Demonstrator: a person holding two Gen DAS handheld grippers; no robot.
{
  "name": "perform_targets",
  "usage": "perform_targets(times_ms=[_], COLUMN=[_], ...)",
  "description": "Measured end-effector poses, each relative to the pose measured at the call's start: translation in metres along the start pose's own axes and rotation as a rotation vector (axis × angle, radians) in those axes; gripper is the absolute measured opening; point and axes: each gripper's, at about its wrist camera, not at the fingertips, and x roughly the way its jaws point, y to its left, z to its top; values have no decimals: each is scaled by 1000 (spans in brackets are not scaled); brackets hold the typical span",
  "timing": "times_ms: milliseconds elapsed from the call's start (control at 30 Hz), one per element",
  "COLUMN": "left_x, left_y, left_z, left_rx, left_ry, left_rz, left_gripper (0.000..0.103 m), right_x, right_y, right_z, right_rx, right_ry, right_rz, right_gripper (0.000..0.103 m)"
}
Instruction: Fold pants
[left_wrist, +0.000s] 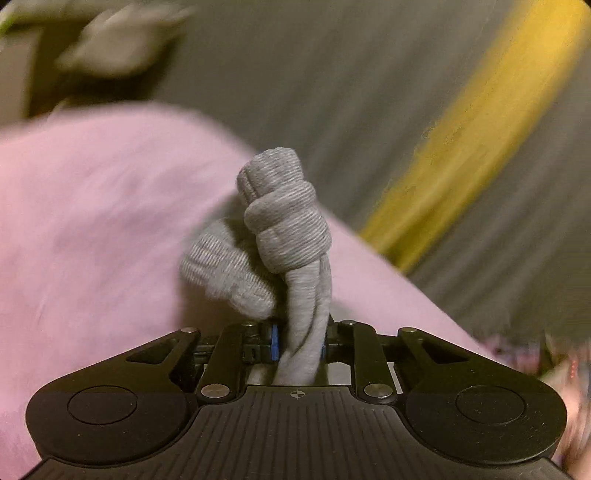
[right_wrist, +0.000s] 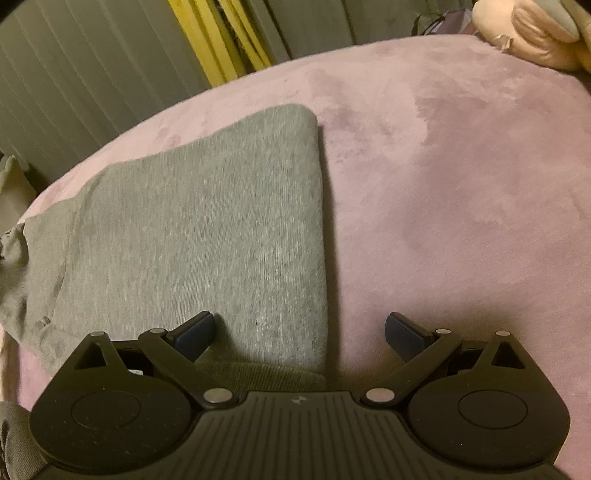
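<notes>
Left hand-held gripper (left_wrist: 298, 341) clenches bunched pants (left_wrist: 284, 229); right hand-held gripper (right_wrist: 300, 332), released, sees them flat.

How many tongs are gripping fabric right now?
1. The left tongs are shut on a bunched end of the grey pants; the right tongs are open above them.
</notes>
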Motion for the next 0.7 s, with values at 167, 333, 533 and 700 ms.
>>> perform_targets(times_ms=[167,333,533,700], left_x=[-49,-58,-40,-57], left_y=[-109,-197,-213,-171], left_z=[-30,-112,-172,-149], left_rx=[337,641,695,594], left_ry=[-67,76,367,248], left_rz=[-187,-361,-326,-120], left_gripper=[22,55,78,89], right_x=[-7,-20,-42,-54], right_y=[-7,-5,-4,16], right_z=[0,-2,-7,3], right_rx=[47,60,129,84], right_ry=[-29,-67,-87,-110], right_rz=[-4,6,90,219], right_gripper=[99,99,99,99])
